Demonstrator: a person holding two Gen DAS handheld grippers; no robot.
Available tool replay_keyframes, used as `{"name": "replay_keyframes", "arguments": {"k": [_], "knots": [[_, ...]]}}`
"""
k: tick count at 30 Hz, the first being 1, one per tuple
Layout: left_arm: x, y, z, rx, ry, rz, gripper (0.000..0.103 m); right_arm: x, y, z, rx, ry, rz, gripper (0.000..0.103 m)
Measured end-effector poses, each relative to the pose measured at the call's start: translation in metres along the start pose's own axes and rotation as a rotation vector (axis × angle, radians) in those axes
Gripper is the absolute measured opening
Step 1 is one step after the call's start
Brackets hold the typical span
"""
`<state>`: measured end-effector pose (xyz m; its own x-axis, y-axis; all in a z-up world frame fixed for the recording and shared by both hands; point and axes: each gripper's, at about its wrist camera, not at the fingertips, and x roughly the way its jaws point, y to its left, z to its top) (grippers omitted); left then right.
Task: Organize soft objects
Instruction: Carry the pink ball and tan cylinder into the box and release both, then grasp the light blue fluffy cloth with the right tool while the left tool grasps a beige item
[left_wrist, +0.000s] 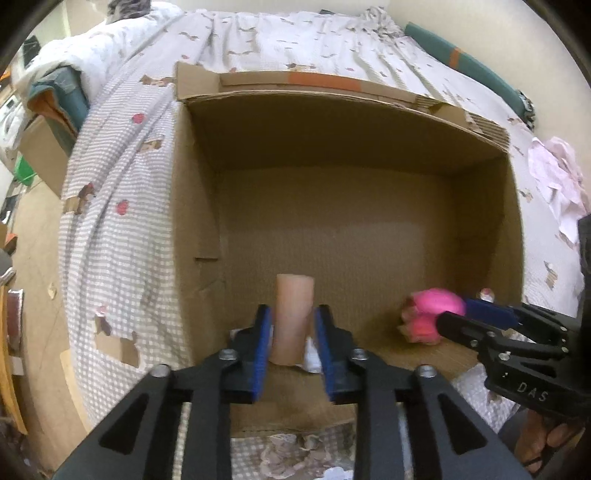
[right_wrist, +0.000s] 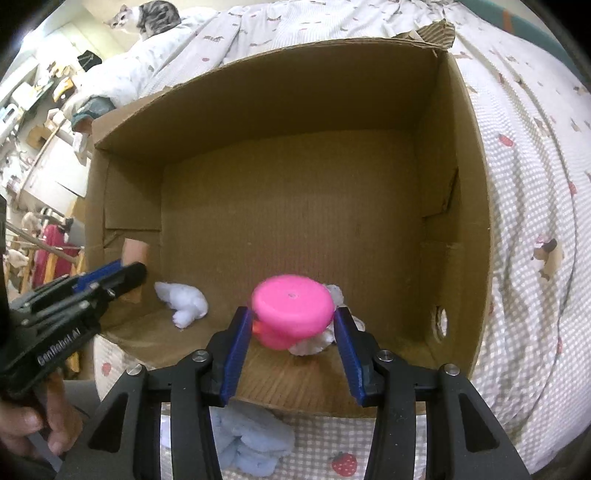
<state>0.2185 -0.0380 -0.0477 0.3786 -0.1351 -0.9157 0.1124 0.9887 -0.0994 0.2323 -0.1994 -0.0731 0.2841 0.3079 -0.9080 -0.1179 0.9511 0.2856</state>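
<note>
A large open cardboard box (left_wrist: 207, 206) lies on a bed. My left gripper (left_wrist: 292, 314) is inside its near left corner, its jaws around a peach foam cylinder (left_wrist: 293, 317) that stands upright; the pads sit close on both sides of it. My right gripper (right_wrist: 291, 314) is at the near right of the box (right_wrist: 461, 221), its jaws around a pink round soft toy (right_wrist: 291, 308) with white frill; small gaps show beside the pads. A white fluffy piece (right_wrist: 184, 304) lies on the box floor between the two. The right gripper also shows in the left wrist view (left_wrist: 461, 314).
The bed has a grey checked cover (left_wrist: 110, 240) with strawberry prints. A light blue fluffy cloth (right_wrist: 251, 439) lies in front of the box. Pink cloth (left_wrist: 557, 181) lies right of the box. A cat (right_wrist: 147, 16) sits on the far bedding.
</note>
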Motion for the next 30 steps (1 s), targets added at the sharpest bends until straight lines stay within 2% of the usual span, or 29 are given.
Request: {"name": "replay_keyframes", "arguments": {"k": [1, 2, 4, 6, 8, 15, 18, 22, 25, 30], "knots": [[0.000, -0.004, -0.001, 0.017, 0.004, -0.009, 0.045, -0.002, -0.002, -0.002, 0.002, -0.003, 0.006, 0.061], [-0.001, -0.008, -0.002, 0.038, -0.001, -0.006, 0.061, -0.004, -0.001, -0.002, -0.004, -0.010, 0.005, 0.063], [-0.005, -0.013, -0.004, 0.058, -0.029, 0.013, 0.069, -0.008, -0.003, -0.002, -0.014, -0.030, -0.011, 0.067], [-0.011, -0.016, -0.005, 0.075, -0.048, 0.023, 0.069, -0.013, -0.005, -0.003, -0.004, -0.047, 0.003, 0.069], [-0.018, -0.018, -0.008, 0.090, -0.069, 0.036, 0.069, -0.020, -0.010, -0.004, 0.018, -0.064, 0.033, 0.078], [-0.058, -0.018, -0.027, 0.116, -0.129, 0.076, 0.069, -0.040, -0.016, -0.018, 0.053, -0.107, 0.092, 0.081], [-0.075, -0.012, -0.041, 0.100, -0.144, 0.068, 0.069, -0.050, -0.014, -0.028, 0.031, -0.111, 0.085, 0.081], [-0.086, -0.006, -0.067, 0.089, -0.143, 0.082, 0.069, -0.065, -0.011, -0.043, -0.011, -0.131, 0.060, 0.081], [-0.088, -0.001, -0.084, 0.079, -0.132, 0.103, 0.069, -0.070, -0.014, -0.058, 0.004, -0.127, 0.059, 0.081], [-0.087, 0.017, -0.096, -0.003, -0.099, 0.098, 0.069, -0.074, -0.018, -0.079, 0.042, -0.111, 0.058, 0.081]]}}
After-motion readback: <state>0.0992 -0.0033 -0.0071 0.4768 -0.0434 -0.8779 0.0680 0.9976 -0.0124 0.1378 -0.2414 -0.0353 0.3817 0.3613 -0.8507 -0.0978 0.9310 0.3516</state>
